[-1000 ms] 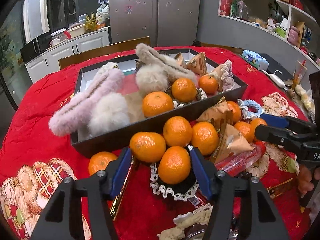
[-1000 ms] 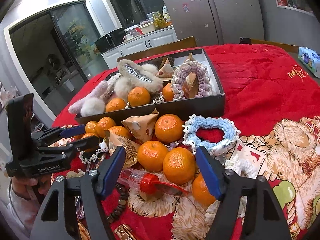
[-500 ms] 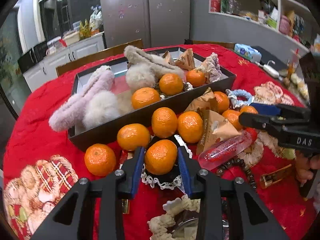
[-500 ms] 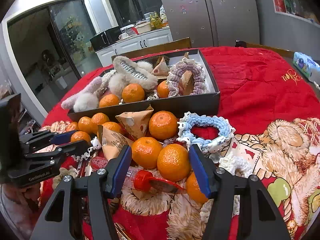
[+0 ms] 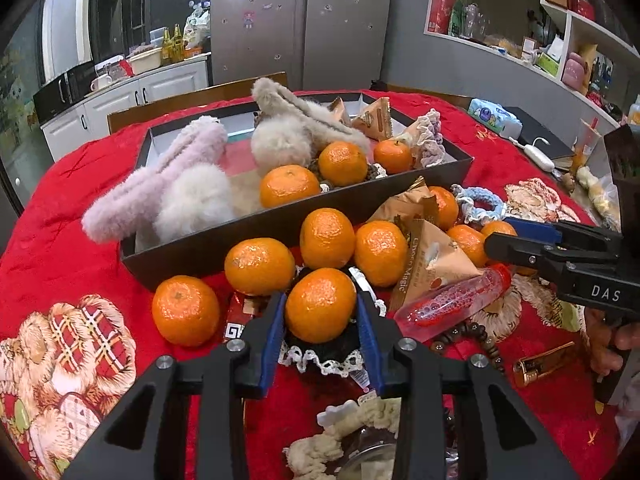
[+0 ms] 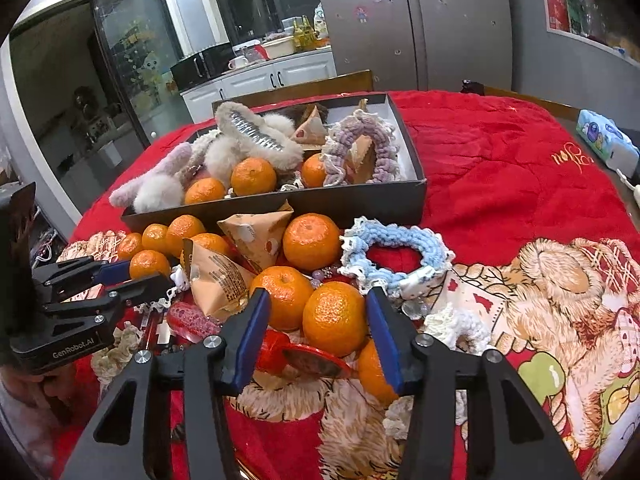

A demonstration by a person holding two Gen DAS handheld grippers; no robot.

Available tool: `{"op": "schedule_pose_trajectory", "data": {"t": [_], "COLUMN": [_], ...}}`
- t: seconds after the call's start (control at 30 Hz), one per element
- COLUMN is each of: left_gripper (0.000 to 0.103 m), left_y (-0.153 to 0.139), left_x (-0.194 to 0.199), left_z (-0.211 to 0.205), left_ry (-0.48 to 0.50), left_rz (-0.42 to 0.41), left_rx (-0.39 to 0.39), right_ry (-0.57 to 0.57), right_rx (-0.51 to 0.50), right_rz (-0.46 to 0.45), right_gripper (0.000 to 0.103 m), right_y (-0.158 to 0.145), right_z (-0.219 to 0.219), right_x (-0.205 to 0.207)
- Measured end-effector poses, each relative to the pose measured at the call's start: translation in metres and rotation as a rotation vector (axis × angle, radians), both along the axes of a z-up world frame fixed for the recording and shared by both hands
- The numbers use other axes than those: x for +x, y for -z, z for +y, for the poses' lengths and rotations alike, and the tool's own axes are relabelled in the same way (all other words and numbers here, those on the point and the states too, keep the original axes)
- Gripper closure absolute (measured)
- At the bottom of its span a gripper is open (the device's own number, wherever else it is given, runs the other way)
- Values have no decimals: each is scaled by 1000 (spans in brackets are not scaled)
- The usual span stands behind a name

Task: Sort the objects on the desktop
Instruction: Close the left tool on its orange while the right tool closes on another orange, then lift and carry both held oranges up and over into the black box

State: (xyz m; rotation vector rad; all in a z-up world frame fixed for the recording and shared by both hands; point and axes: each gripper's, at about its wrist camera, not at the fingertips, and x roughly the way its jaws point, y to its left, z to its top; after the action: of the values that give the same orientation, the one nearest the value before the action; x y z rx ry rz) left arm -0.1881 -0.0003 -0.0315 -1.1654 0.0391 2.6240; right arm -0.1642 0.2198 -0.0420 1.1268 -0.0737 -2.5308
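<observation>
My left gripper (image 5: 320, 312) is shut on a tangerine (image 5: 320, 305) that rests on a black lace scrunchie (image 5: 320, 354), in front of the black box (image 5: 248, 232). The box holds fluffy hair clips (image 5: 176, 184), tangerines (image 5: 289, 185) and snack packets (image 5: 376, 118). My right gripper (image 6: 318, 312) is open around two tangerines (image 6: 335, 318), its pads (image 6: 382, 334) apart from them. It also shows at the right of the left wrist view (image 5: 520, 240). More tangerines (image 5: 327, 238) lie loose by the box.
A red quilted cloth (image 6: 500, 168) covers the round table. Loose items: triangular snack packets (image 6: 256, 236), a blue scrunchie (image 6: 396, 256), a red-capped bottle (image 5: 452, 302), beads (image 5: 460, 334), a gold clip (image 5: 542, 362), a tissue pack (image 6: 604, 140).
My left gripper closed from wide open onto the tangerine. My right gripper narrowed around its two tangerines and moved slightly forward.
</observation>
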Motion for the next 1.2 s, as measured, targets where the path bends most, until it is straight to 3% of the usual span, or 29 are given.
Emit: {"op": "schedule_pose_trajectory", "data": {"t": [0.1, 0.2, 0.47, 0.87, 1.1, 1.2], "left_gripper": [67, 67, 67, 69, 69, 69], "left_y": [0, 0, -2, -7, -23, -27], "left_x": [-1, -2, 0, 5, 10, 12], "left_z": [0, -1, -1, 0, -14, -16], "left_ry": [1, 0, -8, -31, -49, -72], "left_rz": [-4, -4, -2, 45, 88, 109], "left_rx": [11, 10, 7, -29, 54, 44], "right_ry": [-1, 10, -20, -26, -39, -54], "right_rx": [6, 19, 57, 2, -38, -61], "right_rz": [-5, -4, 10, 15, 54, 76], "right_gripper": [62, 73, 73, 74, 74, 74], "right_y": [-1, -1, -2, -5, -12, -18], "right_z": [1, 3, -1, 5, 8, 7], "right_x": [1, 2, 7, 7, 10, 14]}}
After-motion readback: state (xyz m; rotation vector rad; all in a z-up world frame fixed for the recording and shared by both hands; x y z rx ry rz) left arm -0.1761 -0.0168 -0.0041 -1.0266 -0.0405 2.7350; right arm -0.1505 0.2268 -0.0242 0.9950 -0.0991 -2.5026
